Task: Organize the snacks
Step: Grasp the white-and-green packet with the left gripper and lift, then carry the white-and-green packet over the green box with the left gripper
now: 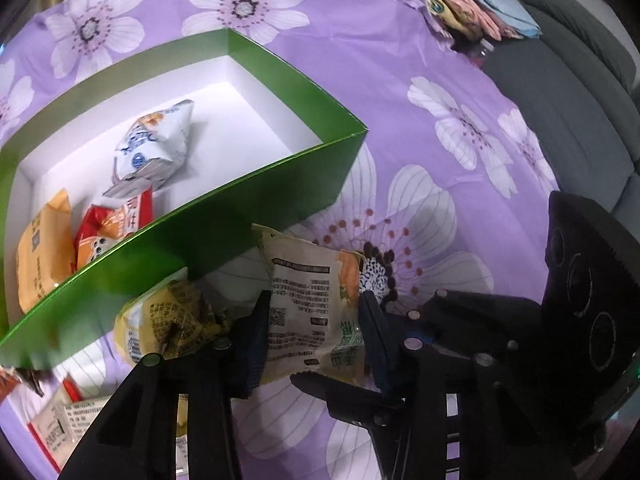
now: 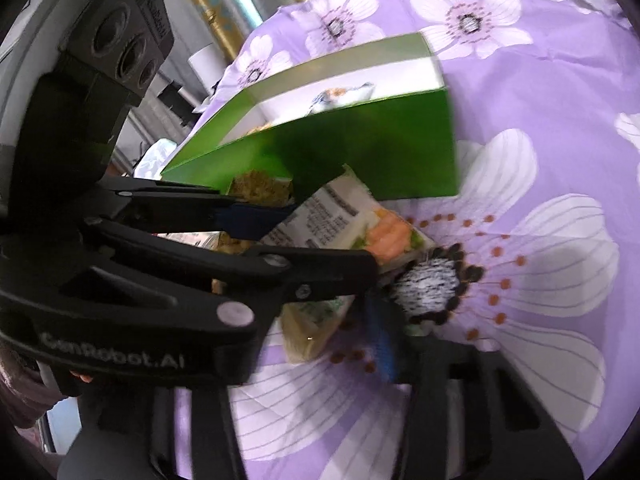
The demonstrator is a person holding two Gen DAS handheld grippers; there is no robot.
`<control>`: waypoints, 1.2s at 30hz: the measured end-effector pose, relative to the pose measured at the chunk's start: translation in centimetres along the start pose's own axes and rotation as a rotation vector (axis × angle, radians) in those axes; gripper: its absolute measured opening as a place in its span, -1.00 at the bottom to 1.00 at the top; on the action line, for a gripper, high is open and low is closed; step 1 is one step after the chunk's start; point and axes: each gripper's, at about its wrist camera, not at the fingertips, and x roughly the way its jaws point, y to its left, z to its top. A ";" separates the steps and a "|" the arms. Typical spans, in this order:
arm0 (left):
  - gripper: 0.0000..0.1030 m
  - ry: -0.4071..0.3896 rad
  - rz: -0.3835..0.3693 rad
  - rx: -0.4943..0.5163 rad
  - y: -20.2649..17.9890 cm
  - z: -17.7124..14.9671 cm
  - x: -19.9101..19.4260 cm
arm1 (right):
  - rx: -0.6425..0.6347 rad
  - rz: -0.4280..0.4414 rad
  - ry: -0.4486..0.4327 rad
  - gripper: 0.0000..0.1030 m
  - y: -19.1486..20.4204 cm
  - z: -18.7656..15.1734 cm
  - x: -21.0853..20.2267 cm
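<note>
Here, the left gripper (image 1: 314, 330) reaches low over the floral sheet (image 1: 460, 92), jaws clamped on a cream snack packet (image 1: 308, 304) just short of the green box (image 1: 248, 204); the right gripper's (image 2: 384, 344) jaw state cannot be told.

Purple flowered sheet (image 1: 400, 92) — on it green box (image 1: 224, 236), loose snack packets (image 1: 308, 304).

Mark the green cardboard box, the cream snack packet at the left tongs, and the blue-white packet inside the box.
green cardboard box (image 1: 256, 204), left wrist view, near outer wall
cream snack packet (image 1: 308, 304), left wrist view, printed back panel
blue-white packet (image 1: 154, 144), left wrist view, front face
</note>
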 end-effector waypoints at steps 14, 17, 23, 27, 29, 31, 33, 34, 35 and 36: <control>-0.19 -0.105 -0.040 0.004 -1.9 -0.6 -3.7 | -0.059 -0.035 -0.062 -0.34 2.3 -0.1 -3.0; -0.19 -0.146 -0.041 0.012 -2.5 -0.6 -5.5 | -0.082 -0.051 -0.084 -0.34 3.3 0.3 -4.4; -0.19 -0.217 -0.030 0.014 -2.5 -1.0 -8.6 | -0.132 -0.056 -0.125 -0.34 5.4 1.4 -6.4; -0.19 -0.262 -0.010 0.007 -2.1 -1.1 -10.7 | -0.174 -0.049 -0.147 -0.34 6.8 2.1 -7.1; -0.19 -0.282 -0.004 -0.001 -1.8 -1.1 -11.7 | -0.191 -0.039 -0.158 -0.34 7.5 2.5 -7.3; -0.19 -0.301 0.004 -0.008 -1.4 -1.1 -12.5 | -0.206 -0.027 -0.169 -0.34 8.2 3.1 -7.3; -0.19 -0.318 0.013 -0.014 -0.9 -1.1 -13.3 | -0.222 -0.020 -0.179 -0.34 8.8 3.7 -7.4; -0.19 -0.326 0.019 -0.016 -0.7 -1.0 -13.6 | -0.229 -0.018 -0.183 -0.34 9.1 3.7 -7.5; -0.19 -0.332 0.023 -0.018 -0.5 -1.0 -13.8 | -0.237 -0.016 -0.187 -0.34 9.3 4.0 -7.4; -0.19 -0.338 0.029 -0.019 -0.3 -0.9 -14.1 | -0.242 -0.013 -0.189 -0.34 9.5 4.1 -7.4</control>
